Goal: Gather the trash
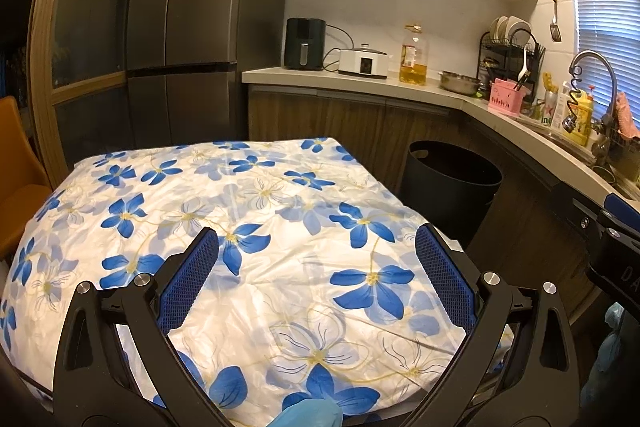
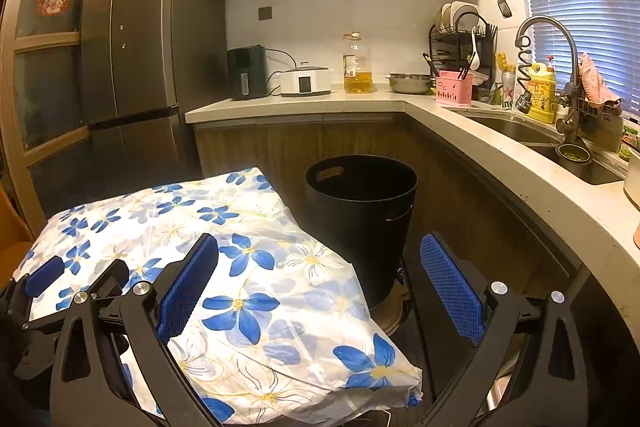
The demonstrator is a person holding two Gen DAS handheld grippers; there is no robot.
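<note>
Here both grippers are hovering over the floral-cloth desk (image 1: 280, 227), released and grasping nothing: left gripper (image 1: 316, 251) above its middle, right gripper (image 2: 318, 255) at its right edge. The black bin (image 2: 360, 211) is standing on the floor just beyond; inside looks dark, maybe empty.

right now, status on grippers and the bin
Left gripper open, empty. Right gripper open, empty. Black bin upright beside floral-covered table. No trash visible.
</note>
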